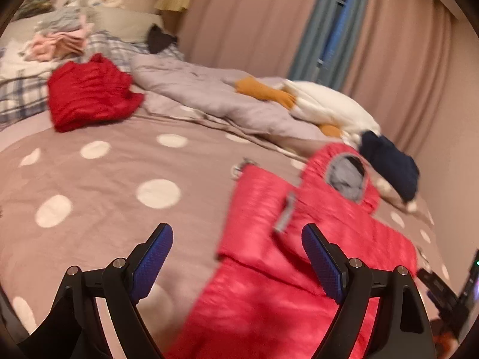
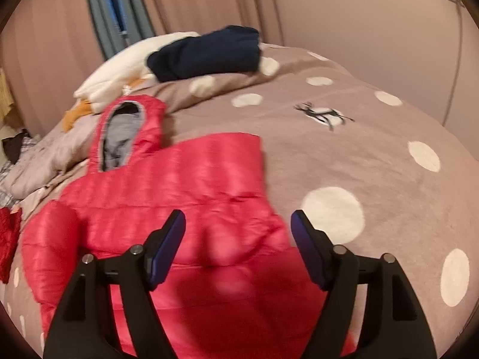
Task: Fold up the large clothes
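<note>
Both views are smeared by motion, so the quilting and zip of the pink hooded puffer jacket (image 1: 299,269) are hard to read, and its lower hem runs off the bottom edge of each frame. It lies flat on the polka-dot bedspread (image 1: 104,194), hood (image 2: 125,131) toward 11 o'clock in the right wrist view, grey lining showing in the opening, one sleeve folded across the body. The left gripper (image 1: 236,257) has its jaws wide apart with nothing between the blue pads; the right gripper (image 2: 238,245) likewise stands apart over the jacket, clamping nothing. At 4 o'clock in the left view a dark device is cut off by the lens rim and cannot be identified. A folded red garment (image 1: 89,95) sits at 10 o'clock, a folded navy garment (image 2: 206,53) at 12 in the right view beside a white plush goose (image 1: 326,104). Pink curtains (image 1: 254,15) back the bed.
</note>
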